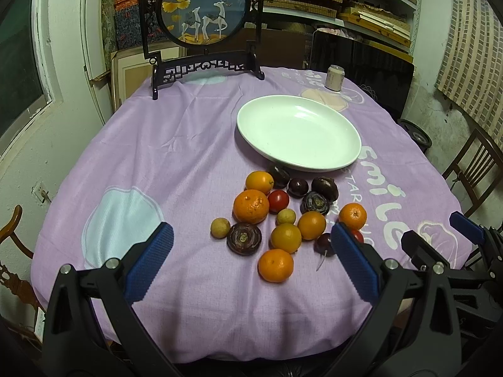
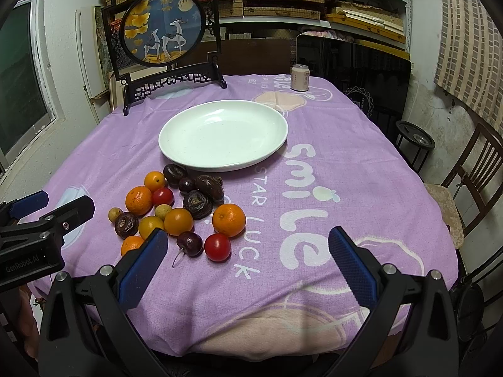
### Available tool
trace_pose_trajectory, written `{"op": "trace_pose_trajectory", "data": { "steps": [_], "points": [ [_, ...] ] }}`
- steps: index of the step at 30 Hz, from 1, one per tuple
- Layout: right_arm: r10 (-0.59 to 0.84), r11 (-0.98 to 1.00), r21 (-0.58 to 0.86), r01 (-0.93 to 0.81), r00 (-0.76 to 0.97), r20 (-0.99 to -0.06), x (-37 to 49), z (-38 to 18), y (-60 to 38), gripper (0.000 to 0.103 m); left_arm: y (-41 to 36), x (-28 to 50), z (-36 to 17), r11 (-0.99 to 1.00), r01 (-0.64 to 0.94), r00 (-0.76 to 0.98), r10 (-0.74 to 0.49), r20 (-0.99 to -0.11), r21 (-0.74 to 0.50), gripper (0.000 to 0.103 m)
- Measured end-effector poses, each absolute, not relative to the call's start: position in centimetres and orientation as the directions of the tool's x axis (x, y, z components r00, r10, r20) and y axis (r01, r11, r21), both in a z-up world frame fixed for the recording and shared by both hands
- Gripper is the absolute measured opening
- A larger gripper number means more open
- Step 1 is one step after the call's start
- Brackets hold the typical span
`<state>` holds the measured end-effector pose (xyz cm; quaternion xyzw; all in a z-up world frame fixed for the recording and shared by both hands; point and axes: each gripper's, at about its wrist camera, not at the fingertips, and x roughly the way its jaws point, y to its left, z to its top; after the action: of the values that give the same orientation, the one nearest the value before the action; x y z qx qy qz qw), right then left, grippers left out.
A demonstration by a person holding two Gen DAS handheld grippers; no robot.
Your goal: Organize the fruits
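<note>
A heap of small fruit lies on the purple cloth: several oranges, dark water chestnuts, red tomatoes, a dark cherry and yellowish longans. Behind the heap stands an empty white plate. My left gripper is open, held low in front of the heap. My right gripper is open too, to the right of the fruit, with nothing between its fingers. The right gripper also shows in the left wrist view, at the far right.
A drink can stands at the table's far edge. A round deer screen on a black stand occupies the far left. Wooden chairs flank the table, and shelves line the back wall.
</note>
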<state>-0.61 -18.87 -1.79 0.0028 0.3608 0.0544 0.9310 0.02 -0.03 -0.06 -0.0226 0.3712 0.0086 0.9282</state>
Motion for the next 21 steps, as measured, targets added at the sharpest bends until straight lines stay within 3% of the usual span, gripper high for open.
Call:
{"op": "trace_pose_trajectory", "data": {
  "steps": [21],
  "points": [
    [0.104,0.994,0.045,-0.099,0.733,-0.672,-0.62,-1.82,-18.77,0.102,-0.23,0.04,-0.98,0.999,-0.030,0.720,-0.005,-0.694,-0.038,0.101]
  ]
}}
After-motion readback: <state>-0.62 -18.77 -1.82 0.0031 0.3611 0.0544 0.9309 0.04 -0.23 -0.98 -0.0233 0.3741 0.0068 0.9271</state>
